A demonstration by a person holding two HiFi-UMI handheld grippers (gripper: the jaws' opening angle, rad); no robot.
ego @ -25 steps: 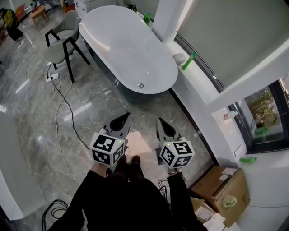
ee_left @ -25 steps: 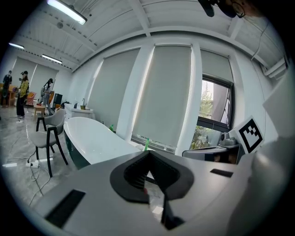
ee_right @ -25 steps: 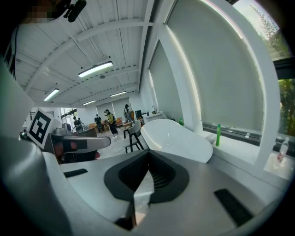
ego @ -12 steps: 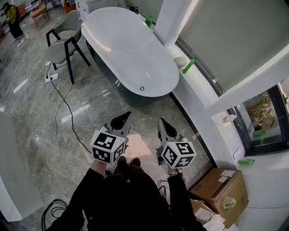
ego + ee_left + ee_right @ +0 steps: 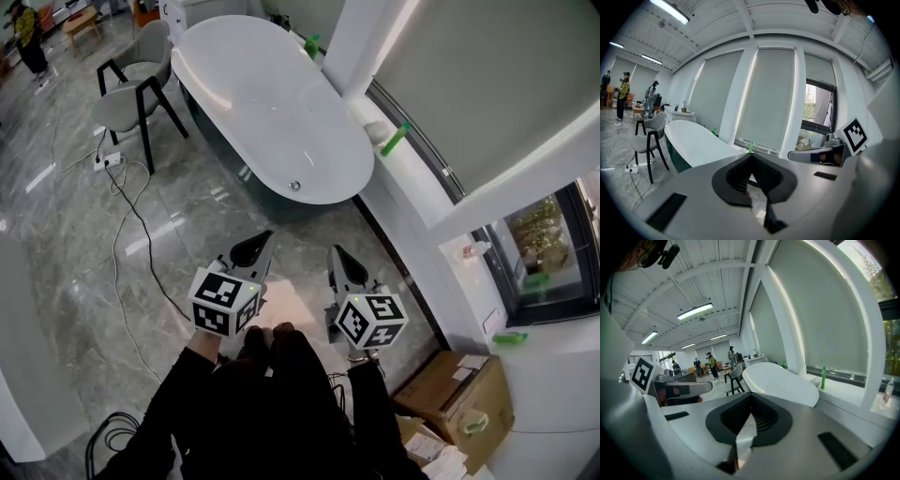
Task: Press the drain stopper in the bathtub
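the left gripper (image 5: 251,249) and the right gripper (image 5: 339,262) are both pressed together, holding nothing. the drain stopper (image 5: 294,186) sits in the near end of the white bathtub (image 5: 272,103), well apart from them; only the head view shows it. the right gripper view shows people (image 5: 711,364) standing far off.

Reads as a big open showroom or office hall, not a home bathroom. Shows a freestanding bathtub (image 5: 272,108) at 12 o'clock on polished marble floor (image 5: 84,244), chairs (image 5: 141,89) at 11, a power strip (image 5: 108,161) with loose cable at 10, a cardboard box (image 5: 459,398) at 4, roller blinds (image 5: 487,84) at 2. Has strip lights (image 5: 695,311) on a bare beamed ceiling, with people (image 5: 622,93) standing far off.
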